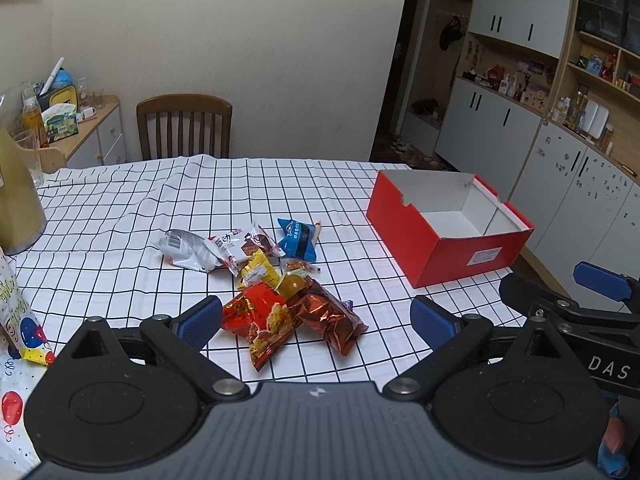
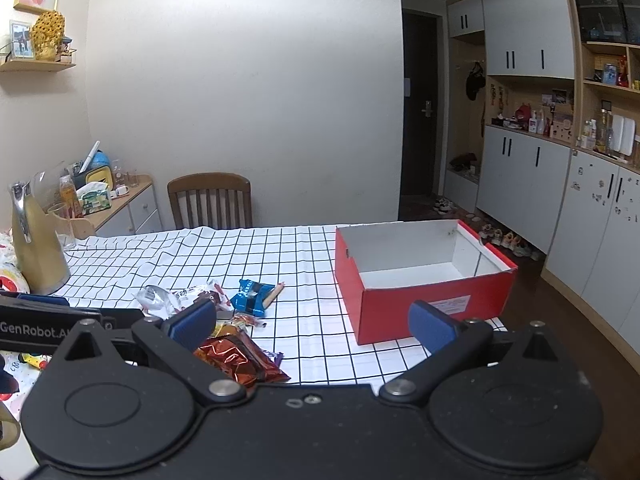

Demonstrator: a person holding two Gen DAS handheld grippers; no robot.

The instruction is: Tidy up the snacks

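A pile of snack packets lies mid-table on the checked cloth: a red packet (image 1: 256, 316), a brown foil packet (image 1: 332, 316), a blue packet (image 1: 298, 238), a silver-white packet (image 1: 188, 250) and small yellow ones (image 1: 258, 270). An empty red box (image 1: 444, 256) with a white inside stands to their right. My left gripper (image 1: 316, 320) hovers open just over the near end of the pile, with nothing between its fingers. My right gripper (image 2: 312, 326) is open too, near the front edge between the brown foil packet (image 2: 240, 360) and the red box (image 2: 420, 300). Its blue pad (image 1: 600, 280) shows in the left wrist view.
A yellow-green jug (image 2: 36, 252) stands at the table's left, beside a balloon-print bag (image 1: 20, 320). A wooden chair (image 1: 184, 126) is behind the table. A side cabinet (image 2: 120, 208) with bottles is far left, and wall cupboards (image 2: 560, 200) run along the right.
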